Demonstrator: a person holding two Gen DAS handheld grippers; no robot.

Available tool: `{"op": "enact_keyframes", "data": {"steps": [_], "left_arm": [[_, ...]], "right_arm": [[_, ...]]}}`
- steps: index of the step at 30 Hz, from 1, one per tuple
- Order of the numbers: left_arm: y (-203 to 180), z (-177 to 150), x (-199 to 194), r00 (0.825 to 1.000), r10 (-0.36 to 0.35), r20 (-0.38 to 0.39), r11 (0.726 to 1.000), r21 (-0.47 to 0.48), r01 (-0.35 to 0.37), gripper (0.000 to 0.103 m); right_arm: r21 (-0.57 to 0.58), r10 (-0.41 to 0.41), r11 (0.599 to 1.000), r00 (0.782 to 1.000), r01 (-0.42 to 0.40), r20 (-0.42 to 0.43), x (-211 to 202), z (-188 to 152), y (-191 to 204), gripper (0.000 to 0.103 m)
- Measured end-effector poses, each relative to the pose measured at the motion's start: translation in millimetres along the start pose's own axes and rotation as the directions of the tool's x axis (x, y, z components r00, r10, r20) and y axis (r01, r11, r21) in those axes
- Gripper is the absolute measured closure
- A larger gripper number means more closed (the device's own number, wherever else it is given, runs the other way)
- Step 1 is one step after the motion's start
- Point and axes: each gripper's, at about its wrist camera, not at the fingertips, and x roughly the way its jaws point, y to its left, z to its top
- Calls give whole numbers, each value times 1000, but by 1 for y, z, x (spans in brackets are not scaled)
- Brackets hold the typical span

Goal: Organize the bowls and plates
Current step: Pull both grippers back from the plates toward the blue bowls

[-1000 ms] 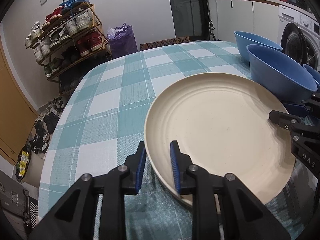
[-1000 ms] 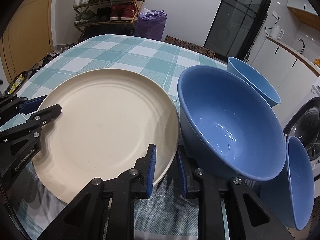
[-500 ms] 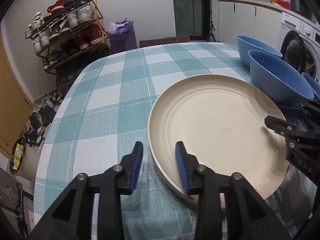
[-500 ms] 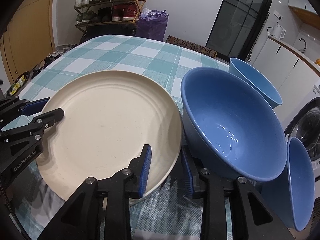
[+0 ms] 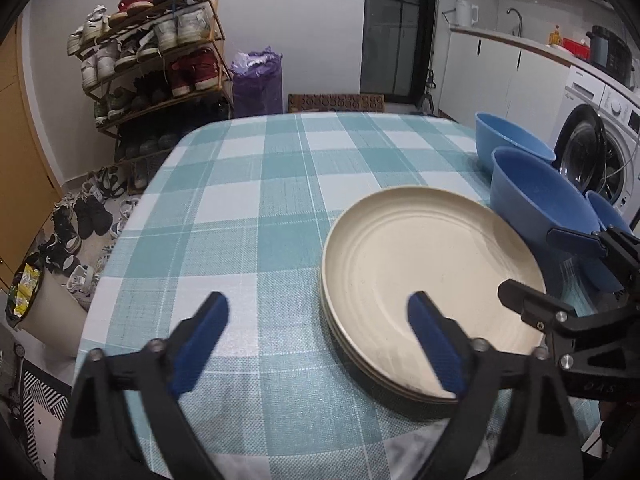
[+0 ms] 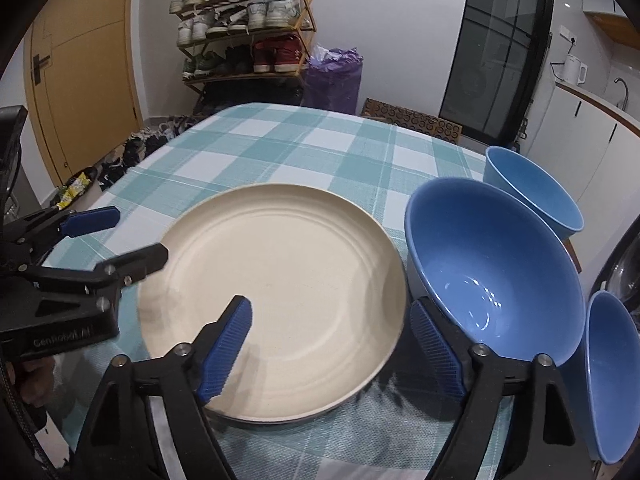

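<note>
Cream plate [image 6: 280, 292] is sitting on top of a stack of plates, lower rims showing at its near edge, on the checked tablecloth [image 5: 256, 200]. From the R cam it's lying at 12 o'clock just past my fingers. Big blue bowl [image 6: 492, 276] is touching the plate's rim at 3 o'clock; a second blue bowl [image 6: 532, 192] is sitting behind it at 1 o'clock, a third [image 6: 616, 376] is tilting at the table edge at 4 o'clock.

I'm holding the right gripper [image 6: 344, 344] wide apart, gripping nothing, pads straddling the plate's near-right rim w/o touching. Left gripper [image 5: 316, 340] is also spread wide & empty, its right pad hovering over the plate, left pad over cloth.

Shoe rack [image 5: 156, 60] is standing at 11 o'clock by the wall, washing machine [image 5: 600, 152] at 2 o'clock.
</note>
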Motion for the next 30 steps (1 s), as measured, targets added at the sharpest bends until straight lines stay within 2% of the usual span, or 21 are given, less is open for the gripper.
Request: {"op": "enact_keyframes", "data": {"steps": [1, 4, 8, 13, 23, 26, 30], "left_arm": [[0, 0, -3, 1000, -10, 6, 1000, 2, 10, 9], [0, 1, -12, 1000, -22, 13, 1000, -3, 22, 3], [1, 3, -24, 999, -41, 32, 999, -13, 42, 2], [0, 8, -39, 995, -86, 55, 995, -38, 88, 0], [-22, 27, -54, 990, -115, 83, 992, -31, 118, 0], [-35, 36, -57, 989, -115, 92, 993, -7, 116, 0], [-50, 50, -62, 987, -120, 109, 993, 26, 118, 0]], "right_arm": [[2, 16, 1000, 1000, -16, 10, -2, 1, 1, 17], [10, 51, 999, 998, -52, 48, -14, 5, 3, 6], [17, 63, 998, 993, -65, 95, -31, 10, 4, 2], [15, 71, 997, 988, -74, 136, -51, 12, 0, 1], [42, 37, 998, 980, -46, 194, -99, 14, -33, 1], [66, 42, 996, 980, -56, 196, -111, 15, -48, 1], [83, 6, 996, 979, -24, 204, -127, 17, -70, 1]]}}
